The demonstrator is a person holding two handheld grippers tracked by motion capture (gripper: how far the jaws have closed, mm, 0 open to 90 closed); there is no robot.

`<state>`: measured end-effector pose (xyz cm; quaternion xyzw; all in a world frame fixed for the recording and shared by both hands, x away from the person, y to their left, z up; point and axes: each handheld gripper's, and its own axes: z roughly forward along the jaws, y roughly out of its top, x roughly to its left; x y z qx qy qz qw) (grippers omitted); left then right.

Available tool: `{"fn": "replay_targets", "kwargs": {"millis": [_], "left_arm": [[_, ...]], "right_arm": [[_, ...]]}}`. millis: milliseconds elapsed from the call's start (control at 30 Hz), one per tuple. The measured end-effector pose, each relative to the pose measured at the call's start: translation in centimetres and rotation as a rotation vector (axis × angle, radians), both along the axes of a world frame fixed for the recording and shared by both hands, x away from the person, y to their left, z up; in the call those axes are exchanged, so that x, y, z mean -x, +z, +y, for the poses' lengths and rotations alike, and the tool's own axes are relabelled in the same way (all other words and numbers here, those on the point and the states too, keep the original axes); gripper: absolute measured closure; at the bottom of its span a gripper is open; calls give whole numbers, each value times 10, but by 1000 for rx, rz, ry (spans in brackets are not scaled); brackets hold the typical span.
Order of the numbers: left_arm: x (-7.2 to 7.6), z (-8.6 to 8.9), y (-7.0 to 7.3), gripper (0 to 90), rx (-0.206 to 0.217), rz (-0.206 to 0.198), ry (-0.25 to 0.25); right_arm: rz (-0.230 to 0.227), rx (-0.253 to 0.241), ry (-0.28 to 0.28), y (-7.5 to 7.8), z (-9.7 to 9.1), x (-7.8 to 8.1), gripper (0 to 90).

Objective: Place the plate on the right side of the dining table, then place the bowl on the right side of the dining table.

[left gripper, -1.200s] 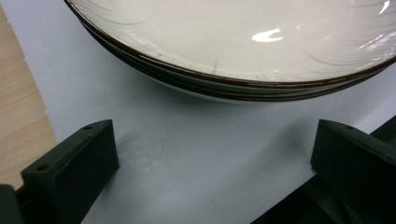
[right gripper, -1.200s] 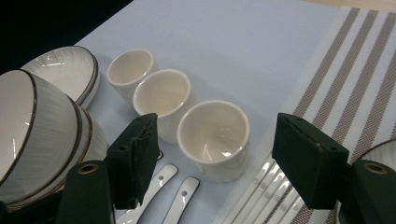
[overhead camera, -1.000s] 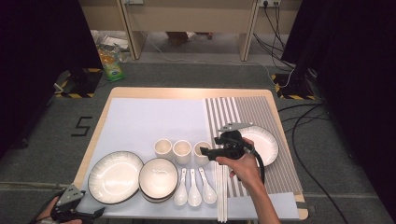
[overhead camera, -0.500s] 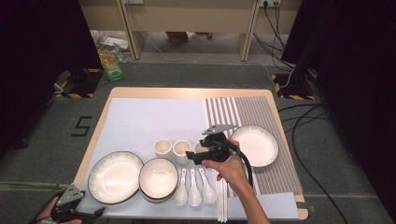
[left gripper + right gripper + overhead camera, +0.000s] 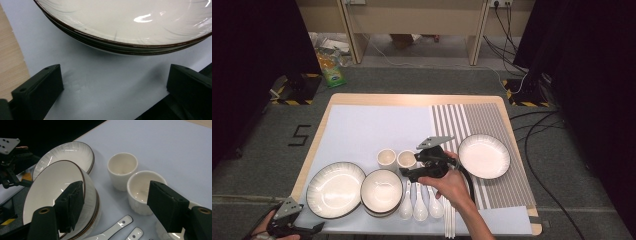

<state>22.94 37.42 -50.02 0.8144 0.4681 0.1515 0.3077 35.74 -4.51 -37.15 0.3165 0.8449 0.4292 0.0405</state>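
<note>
- The right gripper (image 5: 411, 168) hangs low over the table's near middle. Its black jaws stand wide apart with nothing between them.
- In the right gripper view, the nearer small white ribbed ceramic cup (image 5: 145, 190) sits just ahead of the right-hand jaw. Its twin (image 5: 122, 169) stands just beside it at 11 o'clock.
- My judgement is that the step in hand is the approach to a pick-up, with this cup the likeliest target.
- The next move calls for lining the jaws either side of the cup's wall. They then need to sink without knocking its neighbour, and close.
- Two cups can be counted; whether a third hides under the gripper I cannot tell.
- At 8 o'clock from the gripper is a stack of white dark-rimmed bowls (image 5: 382, 191). How many are in the stack is unclear.
- At 6 o'clock lie three white ceramic spoons (image 5: 420, 206), with pale chopsticks (image 5: 449, 222) just beside them; they are too thin to count.
- At 3 o'clock one white round plate (image 5: 484, 156) rests on the grey striped mat (image 5: 504, 190).
- At 8 o'clock, farther out, wide white dark-rimmed plates (image 5: 335, 182) are stacked.
- The left gripper (image 5: 298, 231) waits off the near-left corner, its jaws apart and empty.
</note>
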Motion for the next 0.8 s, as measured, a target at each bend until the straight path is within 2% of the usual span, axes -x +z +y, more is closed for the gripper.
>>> {"fn": "replay_targets", "kwargs": {"millis": [233,300,633,800], "left_arm": [[0,0,0,0,0,-5,2],[0,0,0,0,0,-7,3],[0,0,0,0,0,-6,4],[0,0,0,0,0,-4,4]], "right_arm": [[-10,54,38,-6,24,6,294],[-5,57,50,-9,29,7,295],[1,51,46,-10,26,10,298],[4,68,42,-12,26,11,303]]}}
